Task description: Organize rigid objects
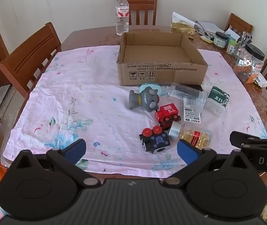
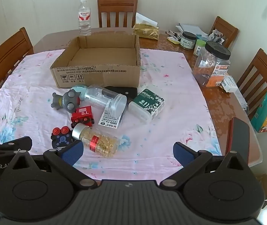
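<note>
An open cardboard box [image 1: 161, 71] [image 2: 97, 75] stands on the pink cloth. In front of it lie a grey toy figure [image 1: 144, 99] [image 2: 66, 100], a clear jar [image 1: 187, 95] [image 2: 105, 98], a green medical box [image 1: 217, 99] [image 2: 147, 104], a red toy train [image 1: 168, 114] [image 2: 82, 117], a black toy block [image 1: 155, 140] [image 2: 62, 137] and a pill bottle [image 1: 193, 136] [image 2: 97, 140]. My left gripper [image 1: 131, 150] is open and empty near the table's front edge. My right gripper [image 2: 127, 150] is open and empty beside it on the right.
A water bottle [image 1: 122, 15] stands behind the box. Jars, papers and a large clear tub [image 2: 211, 63] crowd the far right of the table. A red phone [image 2: 238, 138] lies at the right edge. Wooden chairs [image 1: 30, 58] surround the table.
</note>
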The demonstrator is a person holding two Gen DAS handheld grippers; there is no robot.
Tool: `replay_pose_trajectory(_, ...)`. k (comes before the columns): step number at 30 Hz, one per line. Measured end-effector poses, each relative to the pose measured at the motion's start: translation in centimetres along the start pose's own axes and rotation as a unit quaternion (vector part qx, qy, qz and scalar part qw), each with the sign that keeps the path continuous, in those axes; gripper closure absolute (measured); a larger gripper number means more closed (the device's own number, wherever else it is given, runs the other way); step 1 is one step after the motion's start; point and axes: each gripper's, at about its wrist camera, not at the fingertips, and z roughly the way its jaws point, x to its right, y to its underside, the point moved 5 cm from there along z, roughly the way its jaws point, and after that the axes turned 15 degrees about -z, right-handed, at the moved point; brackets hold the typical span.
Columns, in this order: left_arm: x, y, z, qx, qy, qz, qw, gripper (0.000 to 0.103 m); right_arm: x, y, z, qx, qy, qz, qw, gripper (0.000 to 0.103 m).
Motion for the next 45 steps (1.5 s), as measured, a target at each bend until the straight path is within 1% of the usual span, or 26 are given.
replay_pose_trajectory(11,-0.50,-0.24,-0.22,-0.003,0.005,-0.003,1.0000,0.000,0.30,-0.15,0.03,-0.001,0.005,-0.001,1.000,0.000)
replay_pose_trajectory(20,0.09,-0.03,-0.22,-0.003,-0.002,-0.001,1.0000,0.001,0.34,-0.21,-0.01,-0.002,0.002,0.000,1.000,0.000)
replay_pose_trajectory(45,0.27,0.09,-0.29,-0.001,0.001,-0.001,1.0000,0.000,0.23,-0.39,-0.16,0.000,0.007,0.001,1.000,0.000)
